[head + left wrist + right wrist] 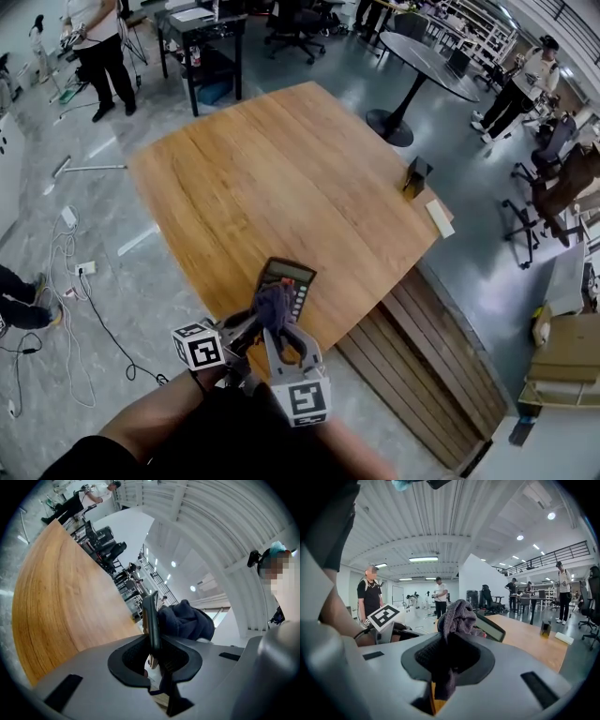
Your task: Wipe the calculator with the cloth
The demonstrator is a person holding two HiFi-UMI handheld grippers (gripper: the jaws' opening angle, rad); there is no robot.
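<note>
- The left claw point(154, 654) is pinched on 1 end of the calculator point(289, 284) and holds it edge-on between its jaws, over the near edge of the desk point(281, 178). Whether the far end rests on the wood I cannot tell.
- The right claw point(449, 656) is clamped on a bunched dark cloth point(457, 615). The free wad appears to lie against the calculator's face.
- The wiping looks to be under way.
- To do it well, hold the left claw steady and press the wad lightly.
- Sweep lengthwise across keys and screen, from the gripped end outward.
- Only 1 narrow end is gripped, so hard sideways pushes could pivot the calculator loose.
</note>
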